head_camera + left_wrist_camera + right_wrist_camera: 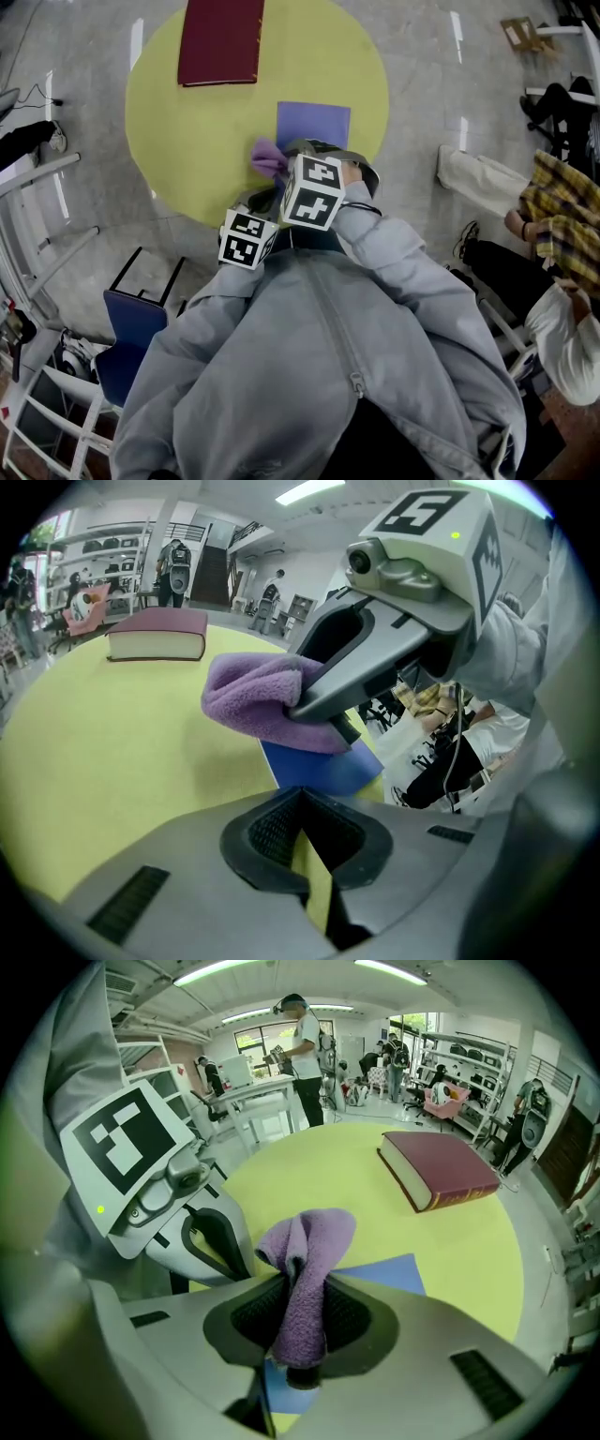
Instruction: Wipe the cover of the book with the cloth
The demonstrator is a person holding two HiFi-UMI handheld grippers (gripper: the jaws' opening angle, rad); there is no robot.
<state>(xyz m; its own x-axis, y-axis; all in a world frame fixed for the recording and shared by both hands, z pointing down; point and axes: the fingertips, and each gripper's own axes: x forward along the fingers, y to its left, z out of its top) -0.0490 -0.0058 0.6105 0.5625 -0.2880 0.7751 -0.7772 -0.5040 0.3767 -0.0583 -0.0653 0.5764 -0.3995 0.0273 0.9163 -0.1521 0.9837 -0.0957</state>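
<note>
The purple cloth [309, 1241] is clamped between the jaws of the right gripper [300, 1340] and held over the near edge of a blue sheet [317, 120] laid on the round yellow table [178, 141]. The jaws of the left gripper [307, 850], just beside it, are seen brought together with nothing between them. The maroon book [221, 39] is laid flat and closed at the table's far side, well apart from the cloth
</note>
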